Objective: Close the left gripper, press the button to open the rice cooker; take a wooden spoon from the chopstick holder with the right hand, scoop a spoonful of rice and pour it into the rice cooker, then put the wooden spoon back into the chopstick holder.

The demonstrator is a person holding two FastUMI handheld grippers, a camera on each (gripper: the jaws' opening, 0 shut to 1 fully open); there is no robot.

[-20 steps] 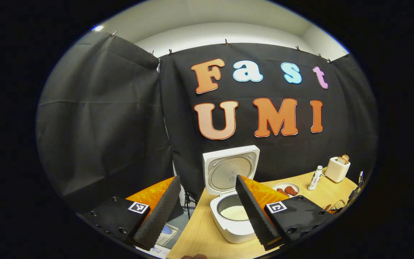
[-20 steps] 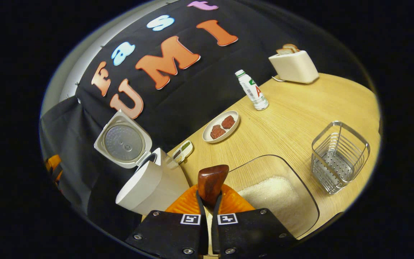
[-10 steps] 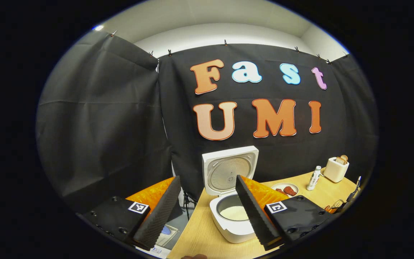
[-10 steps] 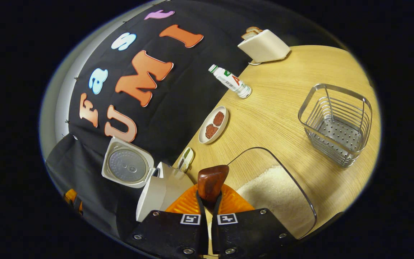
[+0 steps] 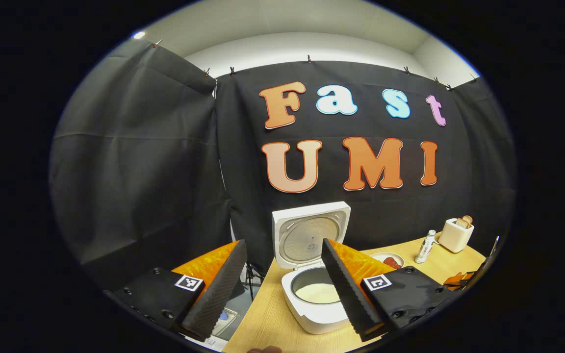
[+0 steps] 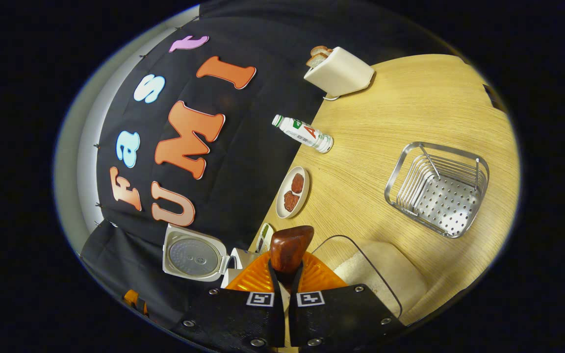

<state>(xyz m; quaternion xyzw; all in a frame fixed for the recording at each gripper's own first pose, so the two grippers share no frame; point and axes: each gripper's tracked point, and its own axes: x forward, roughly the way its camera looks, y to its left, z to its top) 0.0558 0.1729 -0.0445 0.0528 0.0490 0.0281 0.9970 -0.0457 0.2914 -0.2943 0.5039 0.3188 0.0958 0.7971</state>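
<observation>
In the left gripper view the white rice cooker point(image 5: 312, 314) stands with its lid point(image 5: 309, 235) up, and white rice point(image 5: 318, 293) lies in its pot. My left gripper point(image 5: 282, 245) hangs open in front of it, nothing between its fingers. In the right gripper view my right gripper point(image 6: 285, 273) is shut on the wooden spoon point(image 6: 290, 247), whose dark brown end sticks out past the fingers. It is tilted above the table. The wire chopstick holder point(image 6: 437, 189) stands to the right. The glass rice container point(image 6: 371, 274) lies just below the spoon. The rice cooker's lid point(image 6: 194, 257) shows at lower left.
On the wooden table point(image 6: 410, 113) along the back wall stand a plate point(image 6: 292, 191) with red pieces, a white bottle point(image 6: 304, 134) and a toaster point(image 6: 339, 73) holding bread. The table's left edge runs beside the cooker point(image 5: 258, 304).
The right gripper has rolled and pulled away with the spoon; the rice container and the cooker have slid lower in its view. The left gripper has barely shifted and stays open.
</observation>
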